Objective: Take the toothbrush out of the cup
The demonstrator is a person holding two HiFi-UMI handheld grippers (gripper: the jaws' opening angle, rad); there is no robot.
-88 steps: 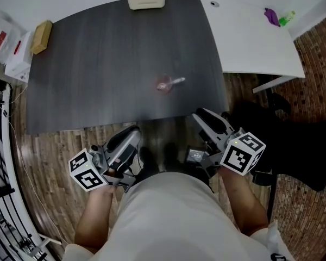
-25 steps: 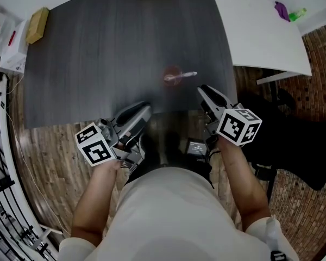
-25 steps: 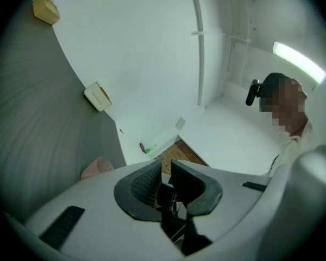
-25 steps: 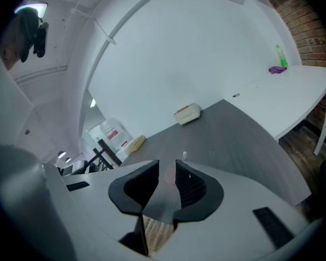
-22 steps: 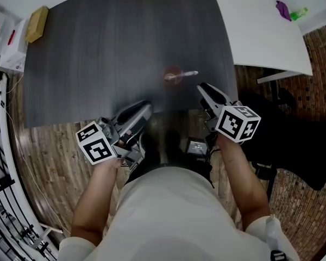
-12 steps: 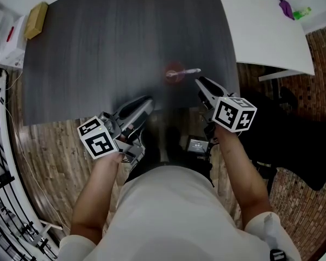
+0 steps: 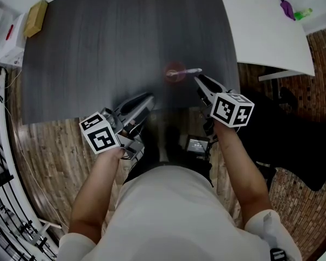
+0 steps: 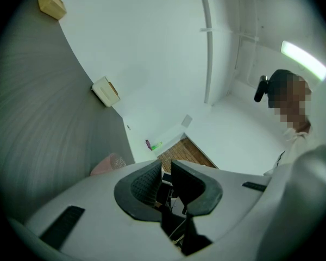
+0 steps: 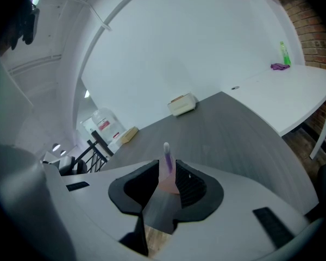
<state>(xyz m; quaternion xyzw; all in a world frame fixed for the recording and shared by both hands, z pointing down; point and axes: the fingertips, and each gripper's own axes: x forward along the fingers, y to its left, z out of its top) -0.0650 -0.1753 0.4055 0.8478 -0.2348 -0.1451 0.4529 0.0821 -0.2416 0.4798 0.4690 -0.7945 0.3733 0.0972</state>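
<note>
Both the left gripper and right gripper are being held narrowly open and empty, the right being aimed at the toothbrush leaning in the pink cup mid-frame, extraction not yet started.

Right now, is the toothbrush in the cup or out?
In: the toothbrush sticks up out of the pink cup, ahead of the right gripper's open jaws.
</note>
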